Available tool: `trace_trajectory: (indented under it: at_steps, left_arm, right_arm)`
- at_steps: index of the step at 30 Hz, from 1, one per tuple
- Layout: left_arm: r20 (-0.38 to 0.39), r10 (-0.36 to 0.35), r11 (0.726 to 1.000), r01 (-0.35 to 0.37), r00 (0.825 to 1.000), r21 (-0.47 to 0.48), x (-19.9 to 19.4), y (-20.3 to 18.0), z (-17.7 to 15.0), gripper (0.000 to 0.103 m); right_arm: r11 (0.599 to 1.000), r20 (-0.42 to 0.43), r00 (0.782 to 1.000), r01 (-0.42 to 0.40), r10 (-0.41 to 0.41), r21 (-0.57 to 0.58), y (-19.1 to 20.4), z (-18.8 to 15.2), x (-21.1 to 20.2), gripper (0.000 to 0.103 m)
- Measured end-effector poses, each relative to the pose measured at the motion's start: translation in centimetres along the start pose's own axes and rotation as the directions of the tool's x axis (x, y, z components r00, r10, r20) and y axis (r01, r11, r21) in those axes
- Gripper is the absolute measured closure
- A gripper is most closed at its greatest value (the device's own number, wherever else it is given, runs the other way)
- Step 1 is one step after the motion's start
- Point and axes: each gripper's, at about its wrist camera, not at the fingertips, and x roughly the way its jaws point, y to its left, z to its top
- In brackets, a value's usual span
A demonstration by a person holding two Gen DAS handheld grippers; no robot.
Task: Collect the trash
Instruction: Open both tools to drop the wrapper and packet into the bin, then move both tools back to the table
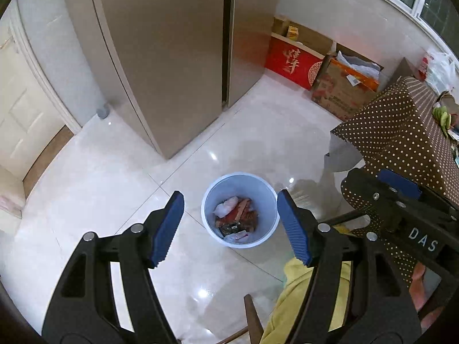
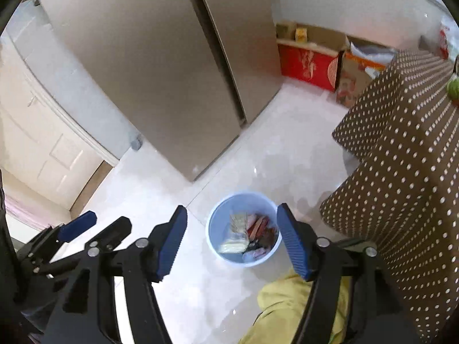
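Observation:
A light blue trash bin (image 1: 265,197) stands on the white tiled floor, holding several wrappers and scraps of trash (image 1: 236,219). My left gripper (image 1: 231,226) is open and empty, high above the bin, its blue pads on either side of it. In the right wrist view the same bin (image 2: 219,218) holds the trash (image 2: 249,236). My right gripper (image 2: 232,239) is open and empty, also above the bin. The right gripper's body shows at the right of the left wrist view (image 1: 401,200); the left gripper's shows at the lower left of the right wrist view (image 2: 77,226).
A tall beige fridge (image 1: 172,57) stands behind the bin. A table with a brown dotted cloth (image 1: 401,132) is on the right. Red and brown cardboard boxes (image 1: 292,60) line the far wall. A yellow cloth (image 1: 289,295) on a wooden chair lies below the grippers. A white door (image 1: 20,109) is at left.

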Motion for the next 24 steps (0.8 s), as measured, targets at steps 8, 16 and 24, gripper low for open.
trace_trajectory:
  at_steps: [8,16,24]
  left_arm:
    - [0.036,-0.002,1.0,0.001,0.999,0.016,-1.8,-1.0,-0.3,0.036]
    - [0.063,-0.037,0.997,0.032,0.997,0.07,-3.5,-4.1,-0.3,0.036]
    - [0.072,-0.073,0.992,0.065,0.995,0.11,-4.3,-8.5,-0.2,0.036]
  right_arm:
    - [1.0,0.006,1.0,0.007,-0.007,0.015,-1.4,-0.8,-2.1,0.039]
    - [0.998,0.081,0.996,0.043,-0.045,0.034,-3.9,-1.1,-6.5,0.039]
    - [0.991,0.158,0.982,0.093,-0.107,0.096,-8.8,-1.9,-11.1,0.039]
